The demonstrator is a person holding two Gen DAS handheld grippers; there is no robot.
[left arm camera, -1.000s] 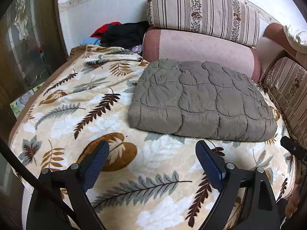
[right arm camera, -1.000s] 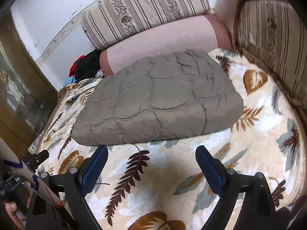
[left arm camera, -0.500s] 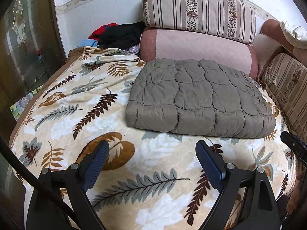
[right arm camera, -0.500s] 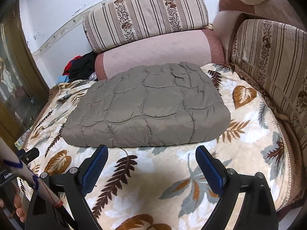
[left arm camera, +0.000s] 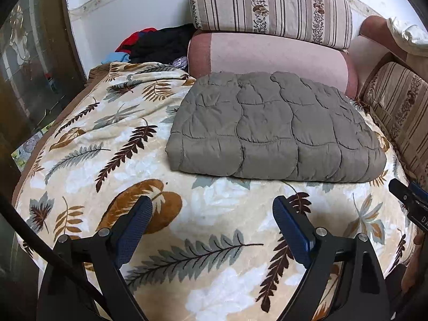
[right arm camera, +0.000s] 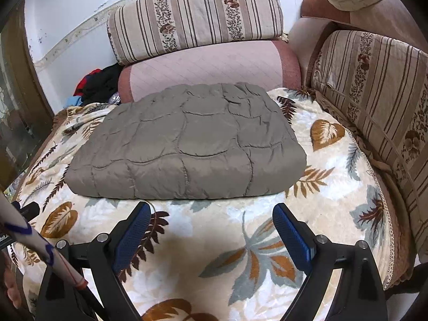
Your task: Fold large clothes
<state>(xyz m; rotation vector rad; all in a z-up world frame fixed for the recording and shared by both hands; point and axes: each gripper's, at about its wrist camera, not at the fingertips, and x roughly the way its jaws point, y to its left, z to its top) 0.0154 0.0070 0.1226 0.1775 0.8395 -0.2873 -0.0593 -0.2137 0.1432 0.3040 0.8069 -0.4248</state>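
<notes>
Left wrist view: looks forward and down between own fingers (left arm camera: 291,230), over leaf-print blanket (left arm camera: 80,144), from left of folded quilted garment (left arm camera: 272,128). Right wrist view: same downward tilt, more square-on to garment (right arm camera: 187,144). Shared: garment, blanket (right arm camera: 334,187), striped cushion (left arm camera: 270,8) behind.

This is a lived-in room of a home, a sitting or sleeping corner. A corner sofa (right arm camera: 374,101) with striped floral back cushions (left arm camera: 270,8) and a pink bolster (left arm camera: 267,56) stands against a white wall with a patterned border strip (left arm camera: 128,2). A plush blanket printed with leaves (left arm camera: 88,144) covers the seat. Loose clothes (left arm camera: 157,42) lie heaped in the far corner, and a folded quilted garment (right arm camera: 184,144) rests on the blanket. A dark wooden door with patterned glass (left arm camera: 24,61) stands at the left.
</notes>
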